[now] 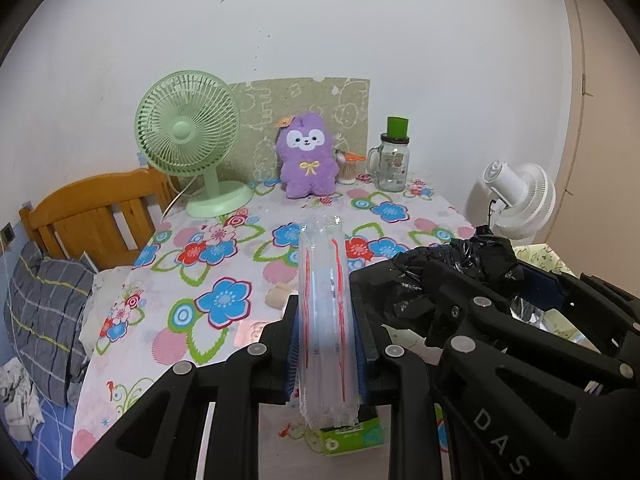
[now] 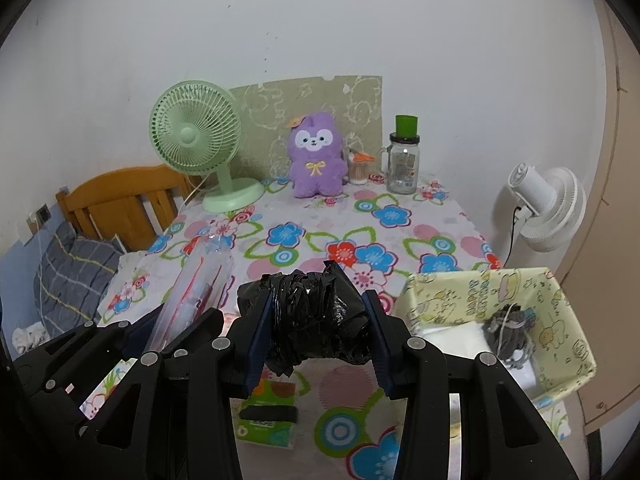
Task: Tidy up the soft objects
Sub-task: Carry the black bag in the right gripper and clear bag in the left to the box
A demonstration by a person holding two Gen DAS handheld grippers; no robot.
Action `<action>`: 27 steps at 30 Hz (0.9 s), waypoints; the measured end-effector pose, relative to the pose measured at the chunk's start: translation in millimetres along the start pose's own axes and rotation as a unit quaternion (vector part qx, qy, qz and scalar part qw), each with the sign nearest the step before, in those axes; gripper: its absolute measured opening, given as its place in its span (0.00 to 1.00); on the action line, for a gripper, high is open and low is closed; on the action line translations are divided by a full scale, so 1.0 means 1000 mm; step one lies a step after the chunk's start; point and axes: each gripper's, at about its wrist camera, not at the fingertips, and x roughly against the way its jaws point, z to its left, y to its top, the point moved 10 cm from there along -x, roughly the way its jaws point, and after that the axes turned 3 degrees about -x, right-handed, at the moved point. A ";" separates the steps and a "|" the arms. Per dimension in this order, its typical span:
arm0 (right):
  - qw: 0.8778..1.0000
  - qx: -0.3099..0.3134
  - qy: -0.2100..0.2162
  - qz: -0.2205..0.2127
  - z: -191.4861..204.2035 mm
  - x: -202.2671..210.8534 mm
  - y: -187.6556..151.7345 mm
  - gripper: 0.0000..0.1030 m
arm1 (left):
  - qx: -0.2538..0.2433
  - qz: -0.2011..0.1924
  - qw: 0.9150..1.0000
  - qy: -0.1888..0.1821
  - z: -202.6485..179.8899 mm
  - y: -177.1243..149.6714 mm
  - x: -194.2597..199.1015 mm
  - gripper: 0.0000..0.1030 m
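My left gripper point(image 1: 326, 312) is shut on a clear plastic packet with red lines point(image 1: 324, 300), held upright above the floral table; it also shows in the right wrist view point(image 2: 196, 292). My right gripper point(image 2: 318, 320) is shut on a crumpled black plastic bag point(image 2: 316, 320), held above the table, and that bag shows in the left wrist view point(image 1: 472, 260). A yellow fabric bin point(image 2: 560, 300) at the right holds a grey yarn bundle point(image 2: 510, 330) and a white soft item point(image 2: 456, 334). A purple plush toy point(image 2: 318, 156) sits at the back.
A green tissue pack point(image 2: 266, 420) lies on the table point(image 2: 340, 240) under the grippers. A green fan point(image 2: 200, 140), a glass jar with a green lid point(image 2: 404, 160) and a swab jar point(image 2: 358, 170) stand at the back. A white fan point(image 2: 548, 208) is right, a bed point(image 2: 80, 264) left.
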 end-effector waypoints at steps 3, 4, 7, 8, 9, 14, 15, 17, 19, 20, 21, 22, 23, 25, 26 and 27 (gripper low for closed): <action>1.000 0.000 -0.002 -0.001 -0.009 0.003 0.004 0.46 | -0.002 -0.003 1.000 -0.002 -0.011 0.004 0.001 0.21; 1.000 0.000 -0.002 -0.001 -0.012 0.004 0.004 0.46 | -0.002 -0.003 1.000 -0.003 -0.014 0.005 0.001 0.21; 1.000 -0.001 -0.005 -0.004 -0.023 0.007 0.007 0.46 | -0.004 -0.005 1.000 -0.008 -0.025 0.009 0.001 0.21; 1.000 -0.001 -0.006 -0.005 -0.027 0.009 0.009 0.46 | -0.006 -0.006 1.000 -0.010 -0.030 0.011 0.001 0.21; 1.000 -0.002 -0.009 -0.007 -0.032 0.010 0.010 0.46 | -0.007 -0.007 1.000 -0.010 -0.033 0.012 0.001 0.21; 1.000 -0.006 -0.016 -0.016 -0.051 0.018 0.015 0.46 | -0.017 -0.014 1.000 -0.018 -0.053 0.019 0.003 0.21; 1.000 -0.007 -0.018 -0.017 -0.054 0.019 0.015 0.46 | -0.019 -0.015 0.999 -0.020 -0.058 0.020 0.003 0.21; 1.000 -0.010 -0.022 -0.018 -0.063 0.021 0.016 0.46 | -0.023 -0.016 0.999 -0.025 -0.066 0.021 0.002 0.21; 0.999 -0.012 -0.025 -0.019 -0.070 0.022 0.016 0.46 | -0.027 -0.016 0.999 -0.029 -0.074 0.023 0.001 0.21; 0.999 -0.014 -0.027 -0.020 -0.075 0.023 0.016 0.46 | -0.028 -0.016 0.999 -0.031 -0.078 0.023 0.001 0.21; 0.999 -0.015 -0.029 -0.020 -0.078 0.023 0.016 0.46 | -0.030 -0.016 0.999 -0.034 -0.082 0.024 0.000 0.21; 0.999 -0.017 -0.031 -0.021 -0.082 0.024 0.016 0.46 | -0.031 -0.017 0.999 -0.036 -0.085 0.024 -0.001 0.21; 0.999 -0.019 -0.033 -0.021 -0.086 0.024 0.015 0.46 | -0.034 -0.017 0.999 -0.039 -0.090 0.024 -0.001 0.21; 0.999 -0.023 -0.037 -0.021 -0.095 0.025 0.015 0.46 | -0.038 -0.016 0.998 -0.044 -0.098 0.025 -0.003 0.21; 0.999 -0.025 -0.039 -0.021 -0.098 0.025 0.015 0.46 | -0.041 -0.016 0.998 -0.047 -0.103 0.026 -0.004 0.21; 0.999 -0.027 -0.041 -0.022 -0.102 0.025 0.015 0.46 | -0.043 -0.017 0.998 -0.050 -0.108 0.026 -0.004 0.21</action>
